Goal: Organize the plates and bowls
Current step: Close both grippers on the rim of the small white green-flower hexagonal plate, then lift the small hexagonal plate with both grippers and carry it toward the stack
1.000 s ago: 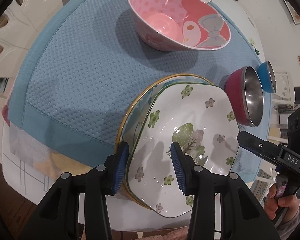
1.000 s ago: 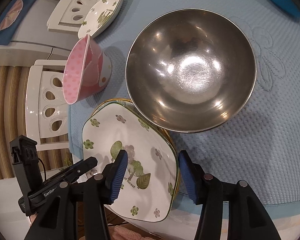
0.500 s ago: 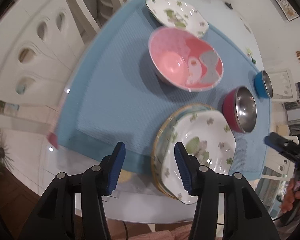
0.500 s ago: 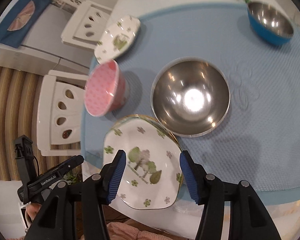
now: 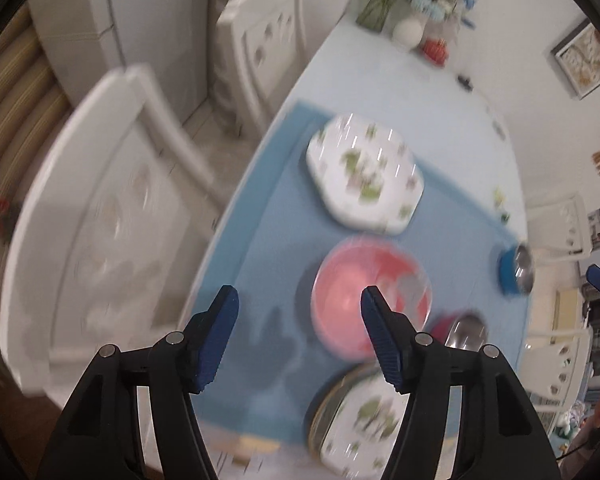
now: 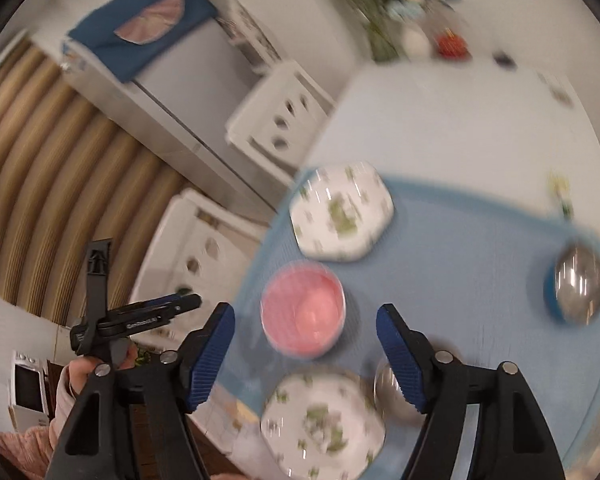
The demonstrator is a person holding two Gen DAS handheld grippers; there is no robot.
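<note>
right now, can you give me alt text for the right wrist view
The right claw hangs open and empty above a blue placemat, with a pink bowl between its fingers. Floral plates lie beyond and below the bowl, and a blue steel-lined bowl sits far right; the image is motion-blurred.

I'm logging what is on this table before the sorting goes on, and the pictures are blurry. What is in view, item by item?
floral plate: one, white with green print, far end of the mat
plate stack: one, floral plate on a gold-rimmed one, near edge of the mat
pink bowl: one, pink, between the far plate and the stack
red steel bowl: one, red outside, steel inside, beside the stack
blue steel bowl: one, blue outside, right edge of the mat
mat: one, blue
table: one, pale
chairs: white, count unclear, beside the table
left gripper: blue pads, open, empty
right gripper: blue pads, open, empty
</note>
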